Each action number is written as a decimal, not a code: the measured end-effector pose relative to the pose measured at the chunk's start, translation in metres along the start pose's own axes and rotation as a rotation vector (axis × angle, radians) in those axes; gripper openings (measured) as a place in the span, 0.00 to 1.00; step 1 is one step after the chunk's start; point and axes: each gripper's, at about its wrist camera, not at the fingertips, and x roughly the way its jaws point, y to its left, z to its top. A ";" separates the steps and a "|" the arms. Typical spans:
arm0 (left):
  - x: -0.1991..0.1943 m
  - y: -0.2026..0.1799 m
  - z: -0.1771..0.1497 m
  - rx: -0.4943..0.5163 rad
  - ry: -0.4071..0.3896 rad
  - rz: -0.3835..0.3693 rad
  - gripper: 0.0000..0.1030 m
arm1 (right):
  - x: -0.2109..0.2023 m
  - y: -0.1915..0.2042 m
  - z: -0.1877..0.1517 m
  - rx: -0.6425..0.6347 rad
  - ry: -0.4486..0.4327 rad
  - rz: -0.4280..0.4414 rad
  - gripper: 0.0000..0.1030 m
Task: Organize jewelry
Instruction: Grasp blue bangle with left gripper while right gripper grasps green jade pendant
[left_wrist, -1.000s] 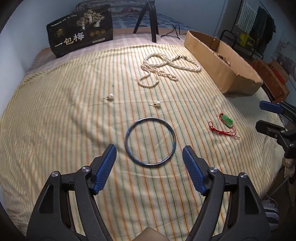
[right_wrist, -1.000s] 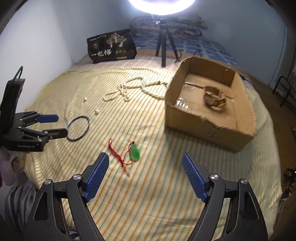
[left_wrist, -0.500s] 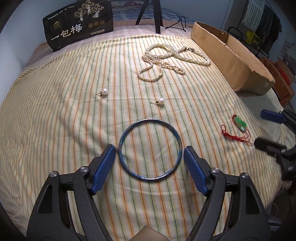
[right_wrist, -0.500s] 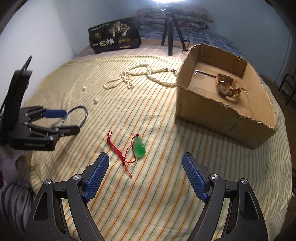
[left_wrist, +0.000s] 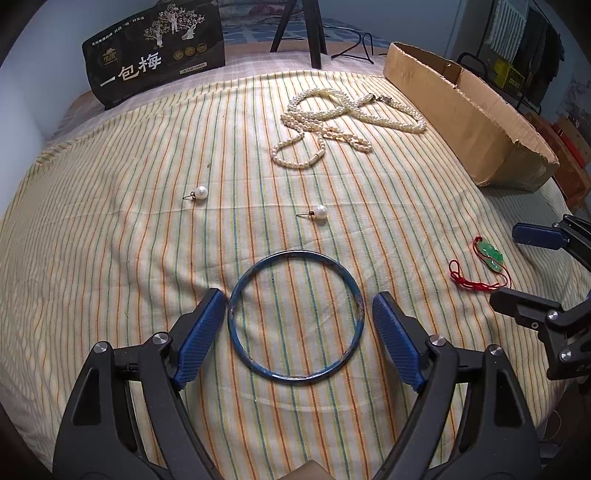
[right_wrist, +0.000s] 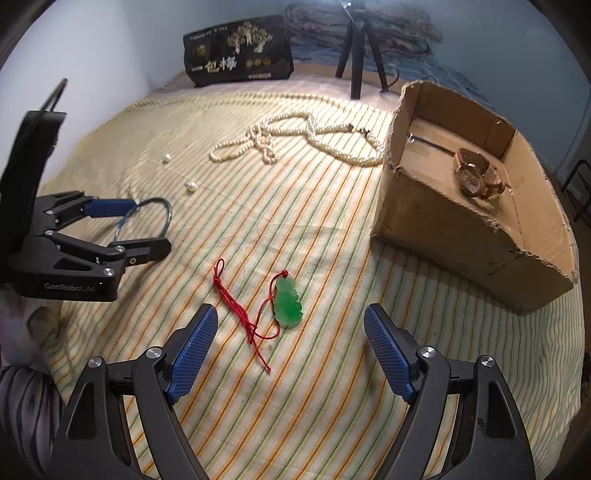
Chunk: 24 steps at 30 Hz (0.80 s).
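- Left wrist view: the left gripper (left_wrist: 298, 322) hangs over a blue bangle (left_wrist: 296, 318) lying flat on the striped bedspread (left_wrist: 110, 258). Its jaws have just been opening and now stand released on either side of the ring, close to its rim but not pressing it.
- I judge the bangle stiff, light and smooth, so it may slide on the pads. The likeliest hold is across its width, squeezing two opposite points of the rim.
- Right wrist view: the right gripper (right_wrist: 290, 336) has its jaws released and empty, with a green pendant (right_wrist: 288, 302) on a red cord (right_wrist: 240, 306) on the bedspread between and just ahead of them.
- The pendant looks hard, small and possibly brittle; its cord is limp and could trail or snag. Pinching the flat green body seems safer than the cord.
- Only the right wrist view looks into the cardboard box (right_wrist: 424, 221), where a watch (right_wrist: 476, 179) already lies; the left view shows just its outer wall.
- Only the left wrist view shows the pearl earrings (left_wrist: 201, 192) clearly, posts included; the pearl necklace (left_wrist: 332, 122) appears in both.
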 end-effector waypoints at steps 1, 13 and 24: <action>0.000 0.000 0.000 0.001 -0.001 0.001 0.82 | 0.002 -0.001 0.001 0.007 0.008 0.007 0.79; -0.001 0.003 0.001 0.003 -0.012 0.013 0.72 | 0.011 0.003 0.007 -0.032 0.032 -0.010 0.41; -0.006 0.004 -0.001 -0.004 -0.015 0.014 0.72 | 0.010 0.003 0.009 -0.015 0.035 0.002 0.14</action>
